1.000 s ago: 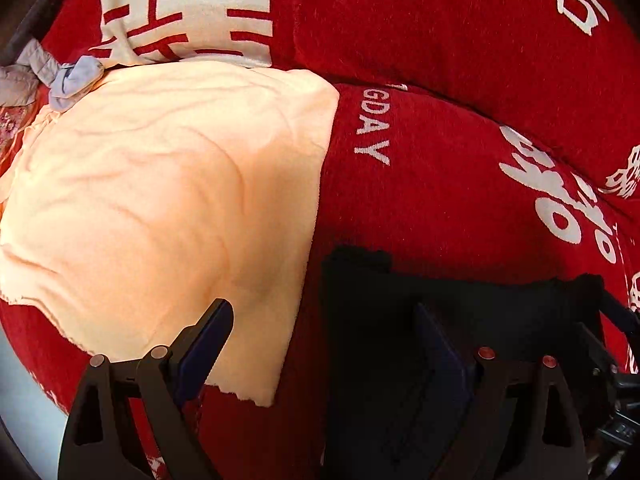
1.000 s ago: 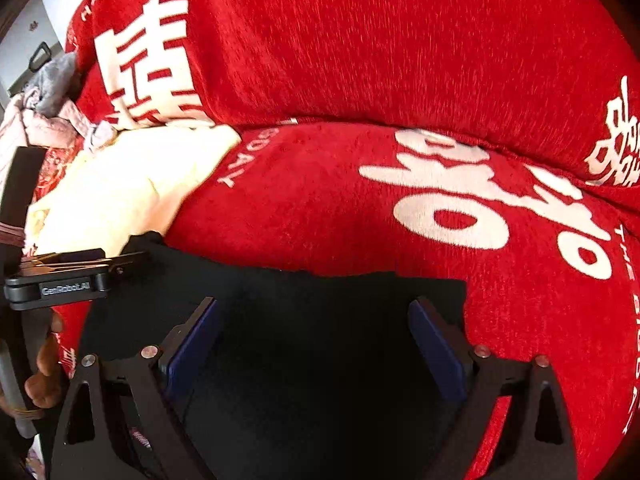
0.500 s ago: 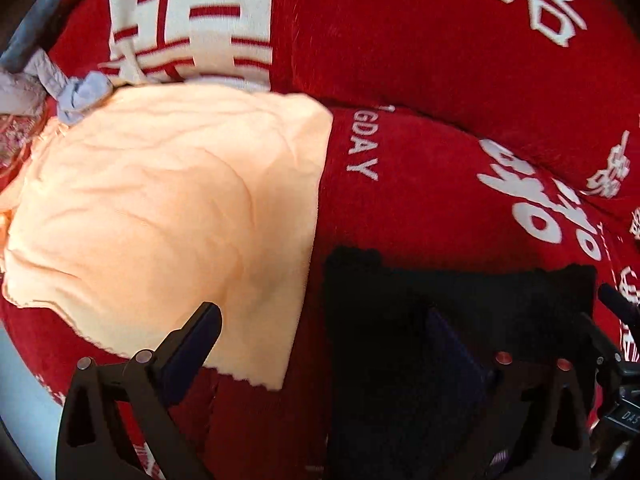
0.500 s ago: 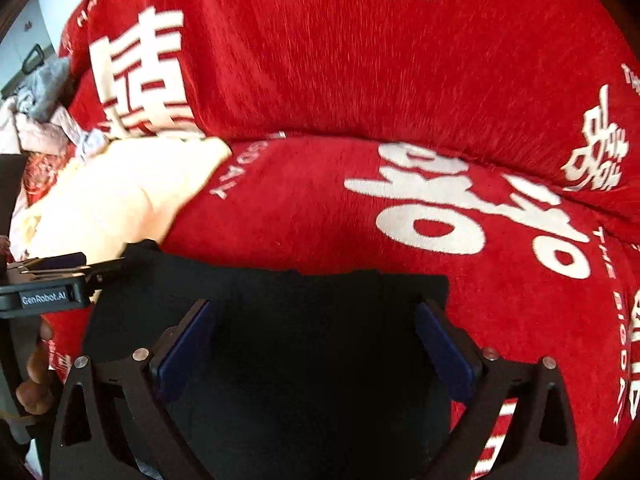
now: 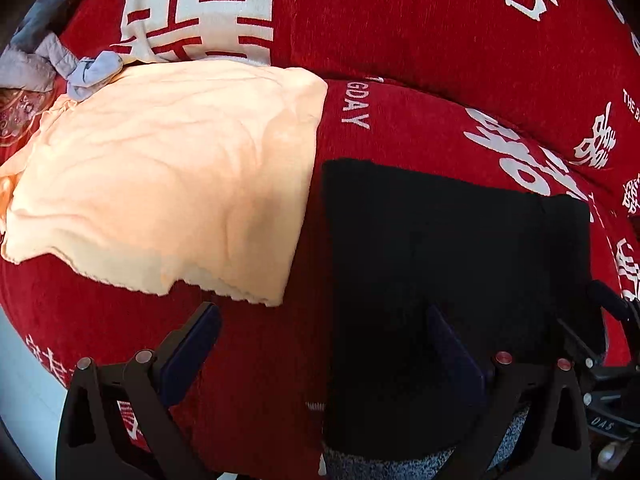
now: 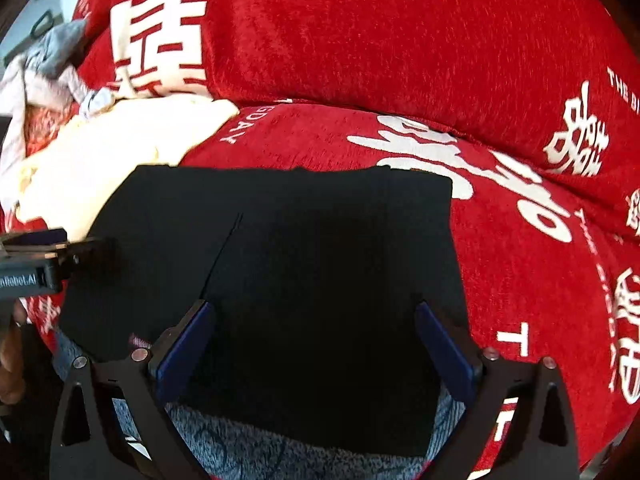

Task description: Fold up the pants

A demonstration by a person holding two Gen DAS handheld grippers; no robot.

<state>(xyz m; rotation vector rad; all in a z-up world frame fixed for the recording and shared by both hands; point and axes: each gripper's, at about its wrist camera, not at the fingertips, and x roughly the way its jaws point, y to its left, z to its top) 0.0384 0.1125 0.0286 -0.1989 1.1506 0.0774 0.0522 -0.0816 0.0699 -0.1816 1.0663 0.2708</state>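
Both tongs are spread wide and grip nothing: the left tongs (image 5: 320, 344) straddle the left edge of the folded black fabric pants (image 5: 448, 280), the right tongs (image 6: 316, 340) hover over their middle. The pants lie flat on the red plush sofa with white characters (image 6: 360, 60). Just beside their left edge lies a peach fleece towel (image 5: 168, 176); bare red seat extends rightward.

Both the left gripper (image 5: 320, 356) and right gripper (image 6: 316, 344) have black triangular finger frames, navy pads (image 6: 182, 350) and silver-and-red screws (image 5: 503, 357).
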